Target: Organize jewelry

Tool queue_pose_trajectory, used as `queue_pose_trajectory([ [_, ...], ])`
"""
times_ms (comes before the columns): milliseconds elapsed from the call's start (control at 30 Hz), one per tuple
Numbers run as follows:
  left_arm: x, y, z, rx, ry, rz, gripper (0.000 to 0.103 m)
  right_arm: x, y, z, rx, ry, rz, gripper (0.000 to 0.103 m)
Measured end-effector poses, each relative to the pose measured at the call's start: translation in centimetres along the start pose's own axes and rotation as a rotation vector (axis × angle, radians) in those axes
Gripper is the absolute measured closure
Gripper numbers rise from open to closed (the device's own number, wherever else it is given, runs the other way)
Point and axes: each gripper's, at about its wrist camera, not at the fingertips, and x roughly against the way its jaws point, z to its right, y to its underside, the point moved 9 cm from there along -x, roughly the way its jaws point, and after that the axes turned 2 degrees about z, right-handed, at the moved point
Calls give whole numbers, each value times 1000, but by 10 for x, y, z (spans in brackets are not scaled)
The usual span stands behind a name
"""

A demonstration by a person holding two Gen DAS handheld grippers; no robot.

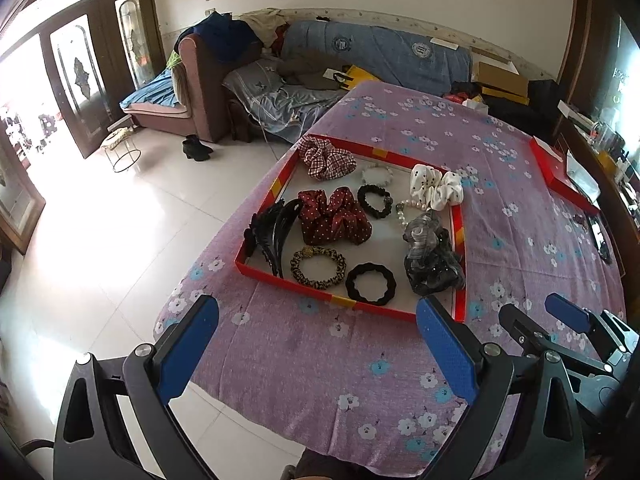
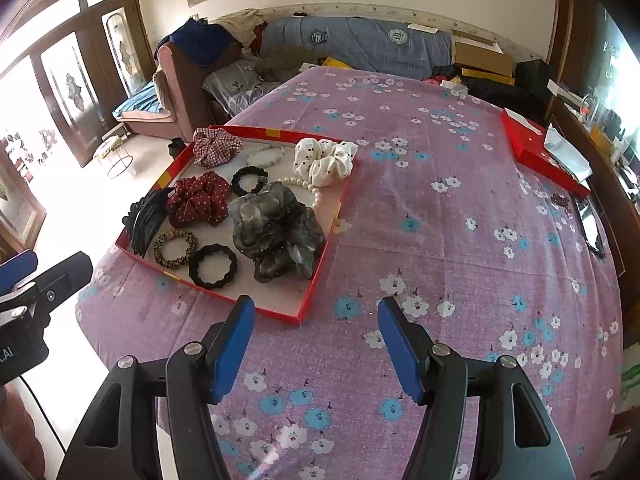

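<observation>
Counting inside red tray (image 1: 256, 270): four scrunchies (image 1: 333, 216), four hair ties (image 1: 370, 283).

Little can be read here. On the black body of the left gripper (image 2: 24, 320), at the left edge of the right wrist view, white letters end in ".AI". The round white emblems on the blue quilted sofa cover (image 1: 380, 50) are too small to read.

L tongs (image 1: 316, 344) & R tongs (image 2: 316, 340) both agape, empty, angled down.
</observation>
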Motion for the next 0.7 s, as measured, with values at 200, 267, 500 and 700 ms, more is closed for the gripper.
queue_pose_trajectory([
  [200,-12,2,-3,-11,1,-29,4,-9,1,-6,-1,8,-23,34],
  [267,-17,3,-4,-11,4,-41,4,-13,1,-8,0,11,-32,34],
  [500,-32,5,-14,-13,-1,-78,4,-26,1,-17,-7,15,-57,34],
  [700,-44,3,-22,-19,2,-99,4,-35,-2,-25,-10,20,-74,34],
])
